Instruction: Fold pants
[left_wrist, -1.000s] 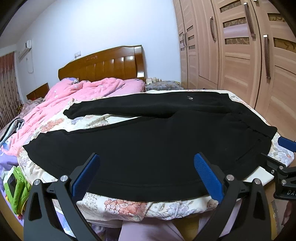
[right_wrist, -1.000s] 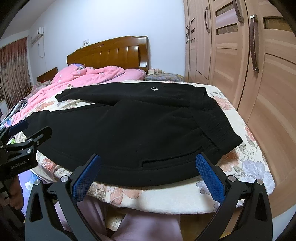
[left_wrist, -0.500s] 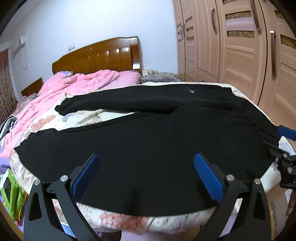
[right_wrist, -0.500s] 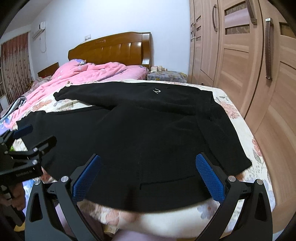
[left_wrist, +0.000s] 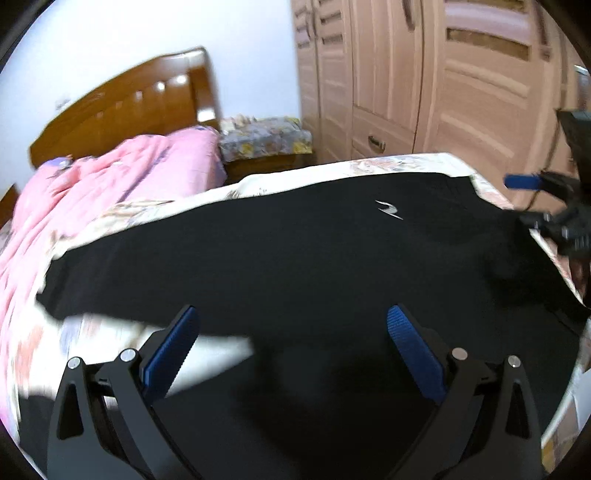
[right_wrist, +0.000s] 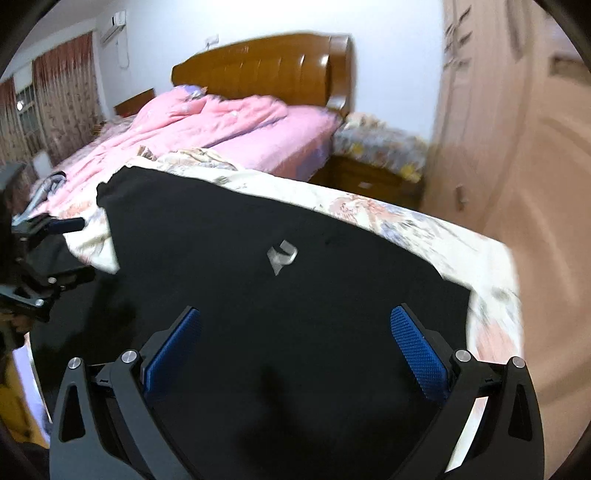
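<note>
One floral bedsheet (right_wrist: 424, 229) carries black pants (left_wrist: 295, 258) beside wooden wardrobes (left_wrist: 443, 92).

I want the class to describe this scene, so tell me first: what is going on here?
A person holds two handheld grippers over a pair of black fleece pants spread flat on a floral-sheeted bed. Both the left gripper and the right gripper are open, fingers apart above the fabric, gripping nothing. No fold is made yet. A pink quilt lies bunched toward the wooden headboard.
</note>
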